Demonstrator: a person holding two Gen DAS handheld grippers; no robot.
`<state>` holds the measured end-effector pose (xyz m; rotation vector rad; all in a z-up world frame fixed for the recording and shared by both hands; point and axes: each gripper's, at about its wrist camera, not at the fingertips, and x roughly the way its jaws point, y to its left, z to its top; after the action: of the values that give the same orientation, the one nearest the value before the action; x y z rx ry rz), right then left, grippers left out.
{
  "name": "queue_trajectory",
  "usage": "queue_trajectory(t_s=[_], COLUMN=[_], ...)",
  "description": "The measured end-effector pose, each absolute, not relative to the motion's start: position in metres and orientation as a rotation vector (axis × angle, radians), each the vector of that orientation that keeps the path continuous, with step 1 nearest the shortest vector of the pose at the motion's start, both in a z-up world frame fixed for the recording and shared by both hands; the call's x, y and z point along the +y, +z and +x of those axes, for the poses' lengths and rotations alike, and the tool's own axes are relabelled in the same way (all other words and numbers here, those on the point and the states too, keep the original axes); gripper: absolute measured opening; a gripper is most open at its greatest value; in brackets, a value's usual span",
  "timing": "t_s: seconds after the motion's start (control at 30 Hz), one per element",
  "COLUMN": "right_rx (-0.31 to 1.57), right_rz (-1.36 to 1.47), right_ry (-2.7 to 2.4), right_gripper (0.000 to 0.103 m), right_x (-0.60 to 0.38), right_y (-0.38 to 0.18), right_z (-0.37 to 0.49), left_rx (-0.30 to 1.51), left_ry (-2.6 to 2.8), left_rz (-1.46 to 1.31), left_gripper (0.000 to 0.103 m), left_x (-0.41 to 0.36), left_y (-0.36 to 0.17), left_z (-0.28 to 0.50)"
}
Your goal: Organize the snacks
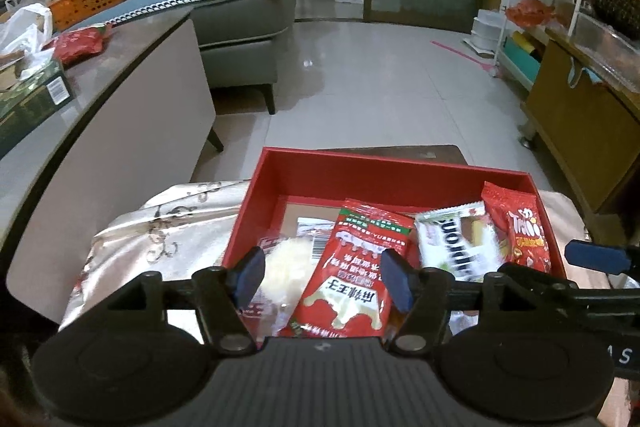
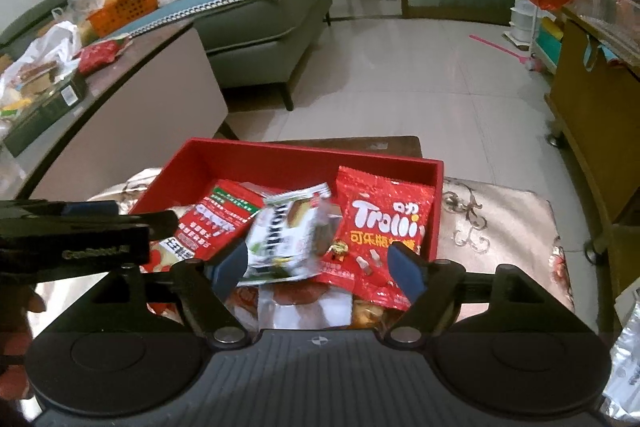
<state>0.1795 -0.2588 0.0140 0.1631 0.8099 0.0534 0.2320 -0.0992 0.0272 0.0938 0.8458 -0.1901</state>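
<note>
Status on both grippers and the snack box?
Left gripper open over red-and-white packet. Right gripper open, white packet blurred between jaws. Red box part filled. Nothing blocking.

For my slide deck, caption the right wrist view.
Open right tool above a red box holding snack packets, a Trolli bag among them.

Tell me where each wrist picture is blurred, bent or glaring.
Left wrist view: the white snack packet in the red cardboard box is slightly smeared; fisheye bends the grey cabinet; glare spot on the pale tiled floor.
Right wrist view: the same packet is heavily motion-blurred; corners vignette black.
</note>
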Motion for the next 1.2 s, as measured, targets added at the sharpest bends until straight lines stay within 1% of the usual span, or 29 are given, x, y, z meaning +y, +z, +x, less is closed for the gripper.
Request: queue_trajectory(t_s=[0.3, 0.6, 0.73, 1.07, 1.2], right_rx=[0.788, 0.813, 0.833, 0.849, 0.851], right_rz=[0.169, 0.18, 0.183, 0.194, 0.2], right_ry=[0.059, 0.038, 0.025, 0.036, 0.046], right_gripper=[0.085, 0.085, 0.087, 0.088, 0.088], right_x=[-0.258, -0.256, -0.255, -0.242, -0.235], right_y=[0.021, 0.017, 0.014, 0.015, 0.015], right_z=[0.173, 0.163, 0.154, 0.123, 0.107], left_rx=[0.845, 0.859, 0.875, 0.88, 0.872], left_ry=[-0.19, -0.181, -0.18, -0.189, -0.185], left_rz=[0.096, 0.1, 0.1, 0.101, 0.113], left_gripper=[0.059, 0.059, 0.059, 0.061, 0.067], left_x=[-0.095, -0.09, -0.084, -0.069, -0.063], left_y=[0.031, 0.031, 0.029, 0.033, 0.035], left_z=[0.223, 0.21, 0.199, 0.155, 0.136])
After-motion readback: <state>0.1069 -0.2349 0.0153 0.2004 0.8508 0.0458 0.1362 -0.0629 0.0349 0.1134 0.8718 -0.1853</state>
